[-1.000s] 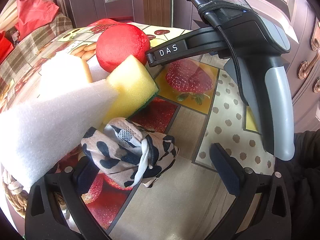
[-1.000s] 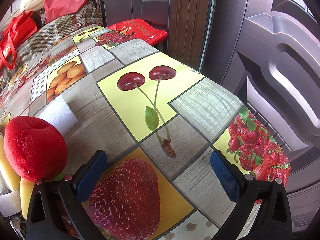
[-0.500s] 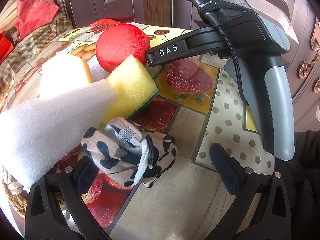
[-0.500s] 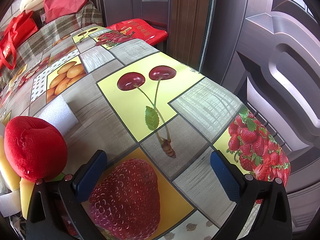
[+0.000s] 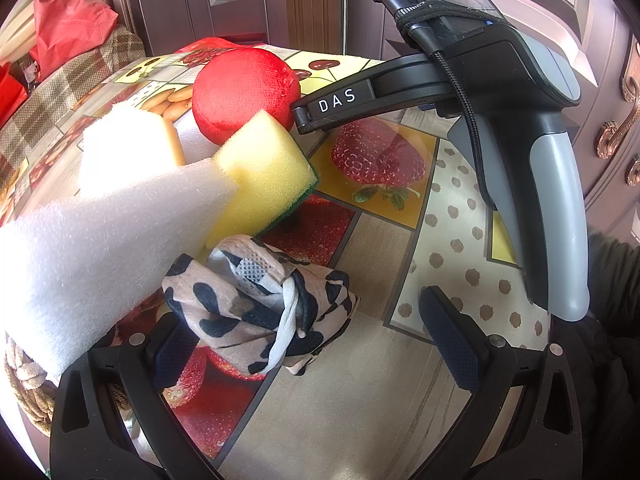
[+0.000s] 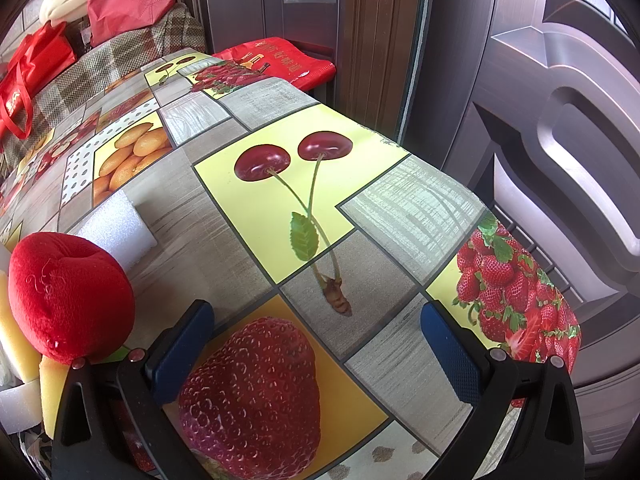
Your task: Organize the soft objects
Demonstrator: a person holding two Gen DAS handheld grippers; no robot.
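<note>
Left wrist view: the left gripper (image 5: pixel 316 344) is held with fingers spread over a spotted cloth (image 5: pixel 260 300) lying on the table (image 5: pixel 360 420), its left pad seemingly touching the cloth. White foam (image 5: pixel 100 248), a yellow sponge (image 5: pixel 264 176) and a red plush (image 5: pixel 244 92) are clustered beyond it. The right gripper (image 6: pixel 316 352) is spread wide, empty, near the table's right edge.

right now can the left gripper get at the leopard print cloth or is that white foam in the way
Probably yes. The left gripper is open, and the leopard print cloth lies bunched between its fingers, nearer the left one. The white foam block overhangs only the left finger, not the cloth's middle.
</note>
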